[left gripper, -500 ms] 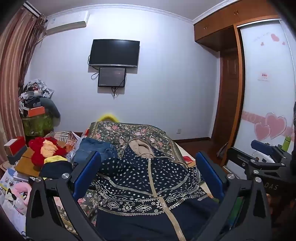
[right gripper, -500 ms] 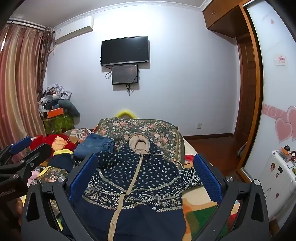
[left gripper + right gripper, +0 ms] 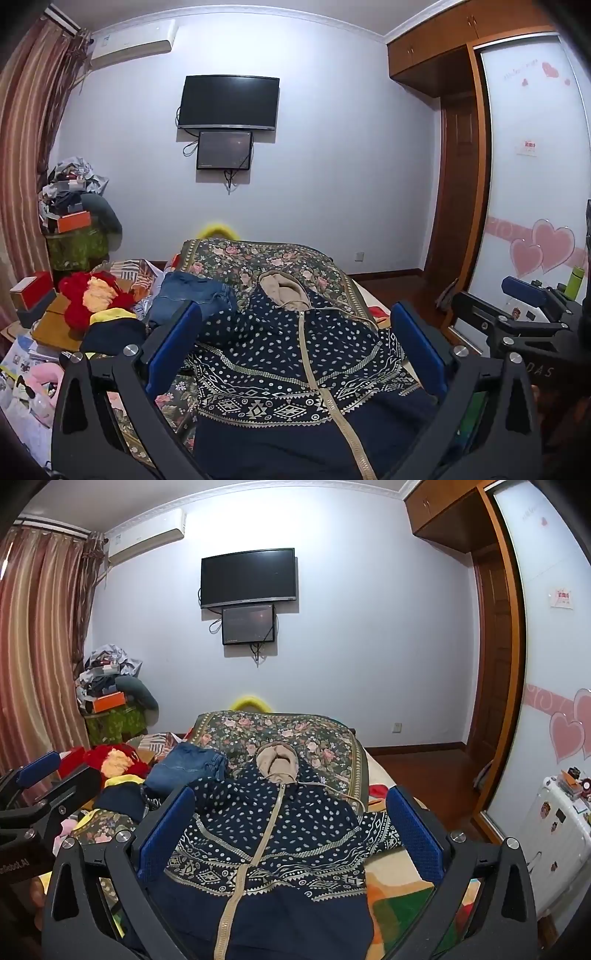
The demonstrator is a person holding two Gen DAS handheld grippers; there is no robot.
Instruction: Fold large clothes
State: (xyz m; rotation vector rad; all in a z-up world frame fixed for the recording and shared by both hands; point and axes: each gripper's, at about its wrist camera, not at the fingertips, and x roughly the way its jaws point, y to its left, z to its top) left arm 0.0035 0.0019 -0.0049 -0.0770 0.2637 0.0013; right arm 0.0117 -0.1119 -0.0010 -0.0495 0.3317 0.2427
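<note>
Left wrist view: the navy hooded zip jacket with white dots, a geometric band and a beige hood lining lies face up in the lower centre of the frame, spread on the floral green bedspread, hood toward the top of the frame. The left gripper frames it with blue pads spread wide, holding nothing. In the right wrist view the right gripper is likewise wide open and empty above the same jacket, whose beige zip runs down the lower centre.

The fold appears not yet begun. To do it well, each gripper should probably take one side edge, pinching only the top layers, then carry sleeve and side inward toward the zip. Folded blue jeans lie touching the sleeve at centre left; avoid catching them.
</note>
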